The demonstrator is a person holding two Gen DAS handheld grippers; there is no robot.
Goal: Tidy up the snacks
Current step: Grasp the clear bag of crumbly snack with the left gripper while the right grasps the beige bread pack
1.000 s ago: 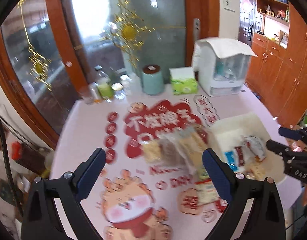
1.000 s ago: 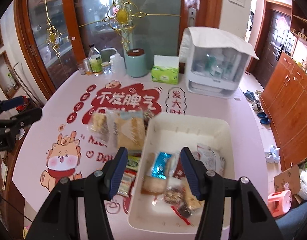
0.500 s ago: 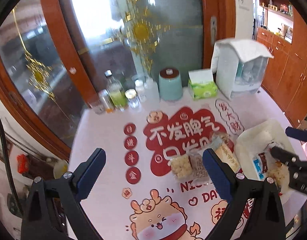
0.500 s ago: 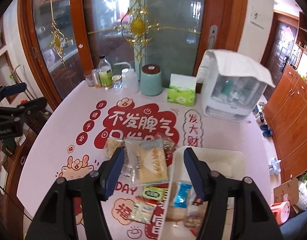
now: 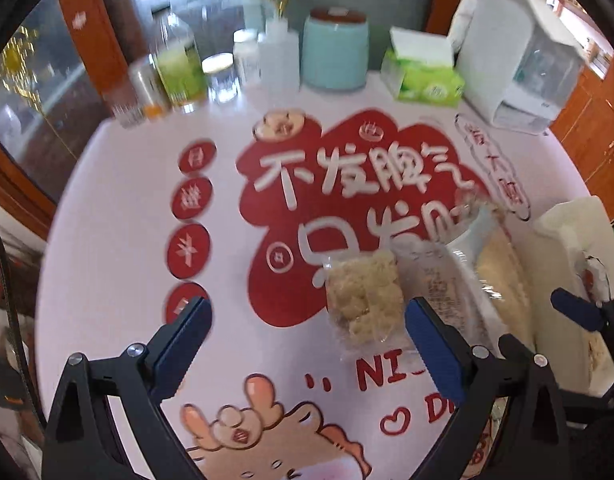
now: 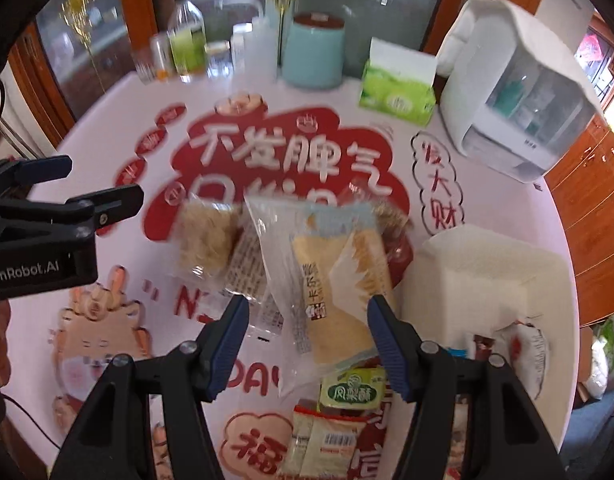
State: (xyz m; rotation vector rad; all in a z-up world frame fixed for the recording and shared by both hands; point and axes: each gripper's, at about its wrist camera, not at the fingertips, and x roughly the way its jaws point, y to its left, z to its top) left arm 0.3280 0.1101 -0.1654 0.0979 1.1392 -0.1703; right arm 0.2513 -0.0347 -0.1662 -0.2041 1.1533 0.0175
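On the pink printed tablecloth [image 6: 487, 184], loose snack packets lie just left of the white bin [image 6: 483, 276], which already holds a few. Right gripper [image 6: 307, 340]: jaws apart, empty, framing the large clear cake packet [image 6: 327, 280] from above. Left gripper [image 5: 307, 344]: jaws wide apart, empty, its right finger near the crumbly rice-cake packet [image 5: 363, 300]. Judgement: the step is picking up the cake packet. It overlaps its neighbours, so straddle it across its narrow width, pinch wrapper and cake together, and lift straight up before crossing to the bin.
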